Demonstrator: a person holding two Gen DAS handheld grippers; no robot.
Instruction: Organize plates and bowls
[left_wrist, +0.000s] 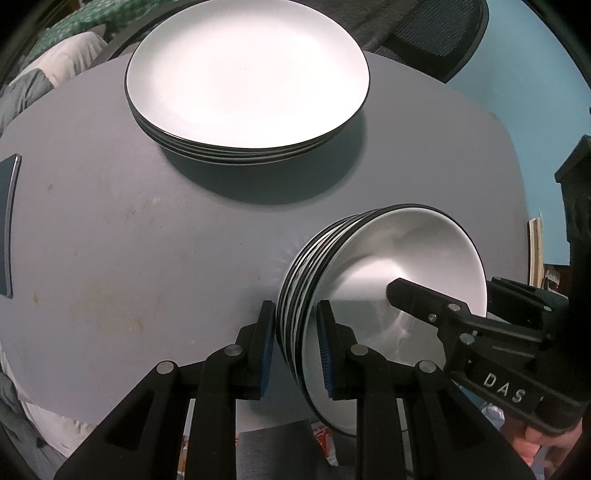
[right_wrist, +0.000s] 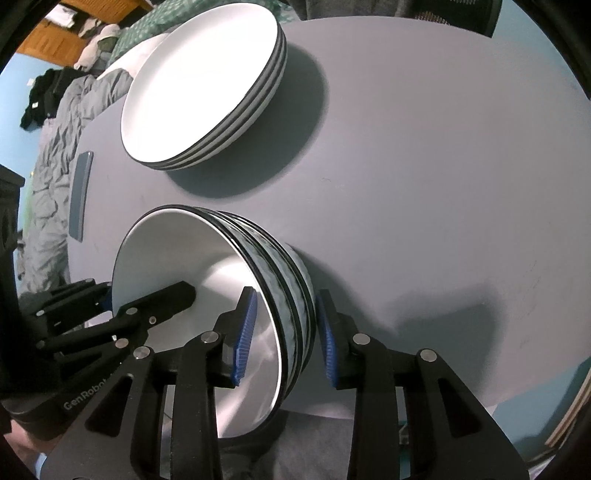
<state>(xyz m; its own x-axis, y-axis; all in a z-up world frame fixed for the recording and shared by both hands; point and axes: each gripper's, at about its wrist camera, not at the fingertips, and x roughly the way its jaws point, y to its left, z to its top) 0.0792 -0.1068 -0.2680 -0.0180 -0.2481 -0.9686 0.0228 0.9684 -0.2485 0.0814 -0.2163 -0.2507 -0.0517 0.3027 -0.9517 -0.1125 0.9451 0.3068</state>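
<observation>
While the stack of bowls stands tipped on its side at the near edge of the grey table, both grippers straddle its rims. The stack's axis lies roughly level and runs along that near edge, so the white inside of the top bowl faces sideways. In the left wrist view it opens to the right, in the right wrist view to the left. The left gripper has one blue pad outside the stacked rims and the other inside the top bowl. Its jaws are part open around the rims; whether they press cannot be told. The right gripper sits likewise, one pad inside the bowl and one behind the stack, with a gap showing at the outer pad. A stack of plates lies flat near the far edge, well apart from the bowls, faces up. A dark flat slab lies by the table's left edge.
</observation>
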